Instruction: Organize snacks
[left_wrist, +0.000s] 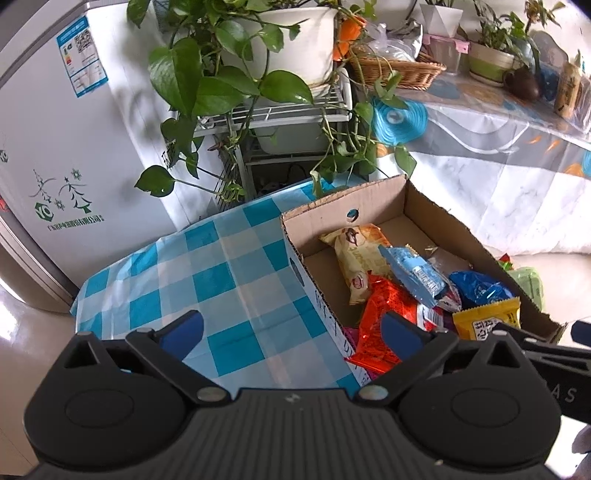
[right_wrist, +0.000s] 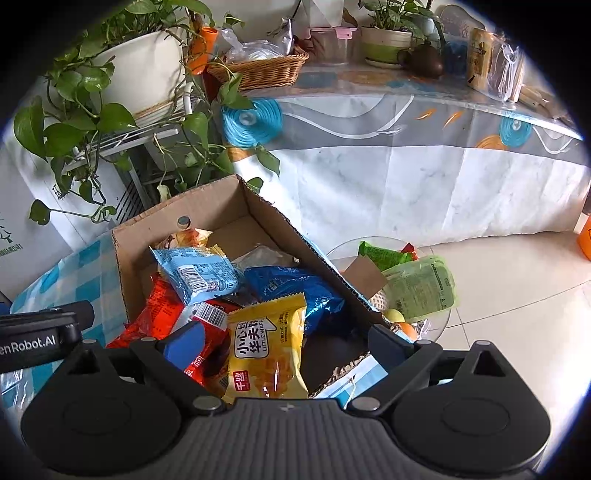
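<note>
An open cardboard box (left_wrist: 317, 216) (right_wrist: 207, 206) stands on a blue checked tablecloth (left_wrist: 221, 266) and holds several snack packets. Among them are a yellow waffle packet (right_wrist: 266, 343) (left_wrist: 484, 321), a red packet (left_wrist: 384, 314) (right_wrist: 159, 310), a light blue packet (left_wrist: 413, 273) (right_wrist: 195, 269), a dark blue packet (right_wrist: 295, 291) and a cream packet (left_wrist: 358, 258). My left gripper (left_wrist: 291, 332) hovers open astride the box's left wall, gripping nothing. Above the yellow packet my right gripper (right_wrist: 286, 341) stands open, its pads clear of the packet.
Right of the box, a glass dish (right_wrist: 443, 321) holds green packets (right_wrist: 421, 284) and fruit. A leafy plant in a white pot (left_wrist: 295, 48) on a wire rack stands behind, a white fridge (left_wrist: 55, 147) at the left. A draped table (right_wrist: 406, 166) with a basket lies beyond.
</note>
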